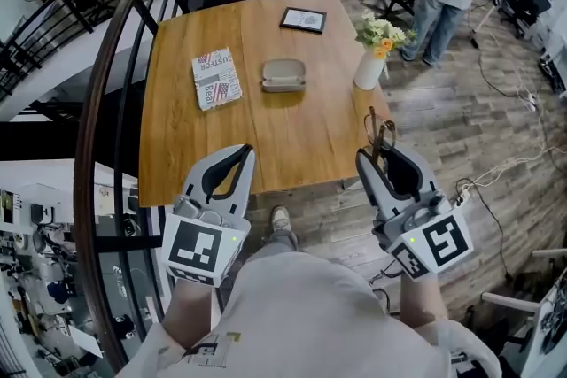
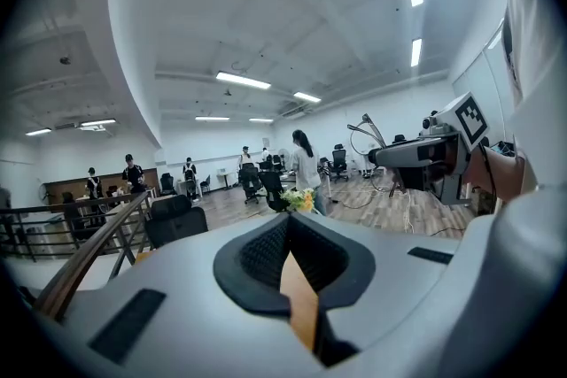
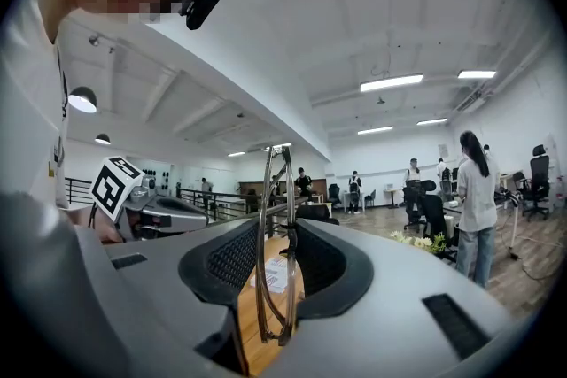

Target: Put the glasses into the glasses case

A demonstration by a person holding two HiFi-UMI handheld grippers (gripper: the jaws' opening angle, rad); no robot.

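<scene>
Fingers (image 1: 367, 171) of right gripper (image 1: 381, 153) clamp the glasses (image 1: 382, 134), left gripper (image 1: 244, 151) closed empty; glasses case (image 1: 283, 75) lies shut, unfilled.

left gripper (image 1: 241, 157): pale grey moulded shell, two curved jaws lined with black ribbed pads, black slot marks on either side of shell. left marker cube (image 1: 195, 245): white faces, black square pattern, small green light on the edge. right gripper (image 1: 383, 157): same grey shell, same black pads. right marker cube (image 1: 438, 242): same black-on-white print. person wears off-white short-sleeved shirt (image 1: 310, 314), light shoe (image 1: 281, 217), black head camera (image 3: 204, 0).
</scene>
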